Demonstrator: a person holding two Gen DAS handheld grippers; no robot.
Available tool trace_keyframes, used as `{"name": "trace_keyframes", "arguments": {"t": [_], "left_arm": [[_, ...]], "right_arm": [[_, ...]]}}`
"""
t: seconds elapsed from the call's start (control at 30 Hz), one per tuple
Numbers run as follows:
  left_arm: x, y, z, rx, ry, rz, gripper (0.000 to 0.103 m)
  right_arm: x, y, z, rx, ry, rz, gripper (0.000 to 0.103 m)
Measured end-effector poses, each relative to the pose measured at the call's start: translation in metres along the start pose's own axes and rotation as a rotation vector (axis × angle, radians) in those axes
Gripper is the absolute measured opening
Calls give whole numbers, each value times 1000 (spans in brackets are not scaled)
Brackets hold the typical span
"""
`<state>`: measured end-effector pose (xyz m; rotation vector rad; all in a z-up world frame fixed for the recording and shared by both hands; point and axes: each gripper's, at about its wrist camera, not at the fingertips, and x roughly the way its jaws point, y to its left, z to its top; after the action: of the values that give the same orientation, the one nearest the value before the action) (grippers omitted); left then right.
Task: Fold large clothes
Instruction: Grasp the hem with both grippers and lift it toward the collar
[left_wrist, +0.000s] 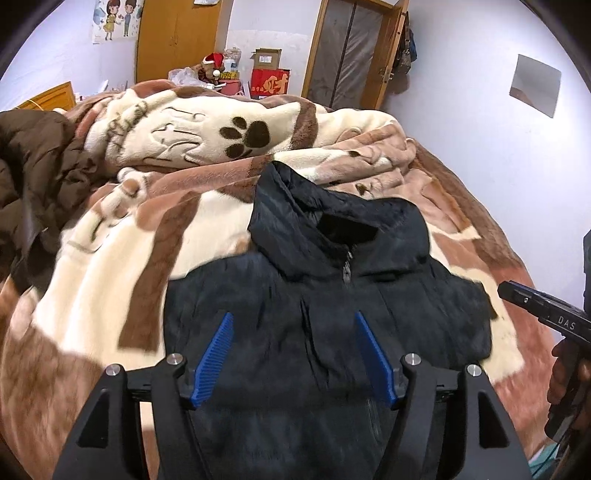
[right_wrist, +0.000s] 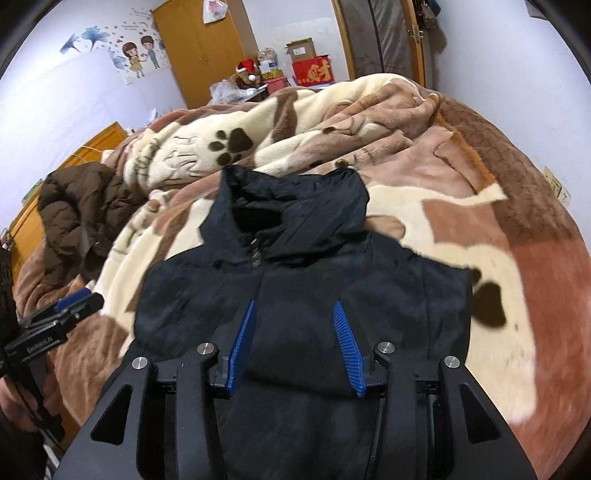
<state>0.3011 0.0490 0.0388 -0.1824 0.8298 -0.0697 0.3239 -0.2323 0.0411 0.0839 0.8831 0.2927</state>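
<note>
A black puffer jacket (left_wrist: 325, 314) lies front up on the bed, zipped, with its hood toward the far side and its sleeves folded in. It also shows in the right wrist view (right_wrist: 303, 280). My left gripper (left_wrist: 293, 317) is open and empty, held above the jacket's chest. My right gripper (right_wrist: 293, 306) is open and empty, also above the chest. The right gripper shows at the right edge of the left wrist view (left_wrist: 543, 310). The left gripper shows at the left edge of the right wrist view (right_wrist: 74, 302).
A cream and brown paw-print blanket (left_wrist: 177, 140) covers the bed, bunched up at the far side. A brown puffer coat (left_wrist: 40, 166) lies crumpled at the left; it also shows in the right wrist view (right_wrist: 85, 218). Boxes and clutter (left_wrist: 266, 74) stand behind the bed.
</note>
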Motion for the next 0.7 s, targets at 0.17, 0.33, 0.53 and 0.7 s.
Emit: {"name": "trace_keyframes", "arguments": {"t": [0.17,0.33,0.53,0.7], "left_arm": [[62,12,41,-16,18,10,71],[127,25,72,-55,53,19,71],[200,19,108,-41,86,52,71],[247,15,121,-58,110,60,67]], "right_arm": [[52,-26,40,33,26,6,45],[106,-52,69,66,64,10,45],[156,-76,96,97,65,1,45],[191,-83,114,118,91,14,46]]}}
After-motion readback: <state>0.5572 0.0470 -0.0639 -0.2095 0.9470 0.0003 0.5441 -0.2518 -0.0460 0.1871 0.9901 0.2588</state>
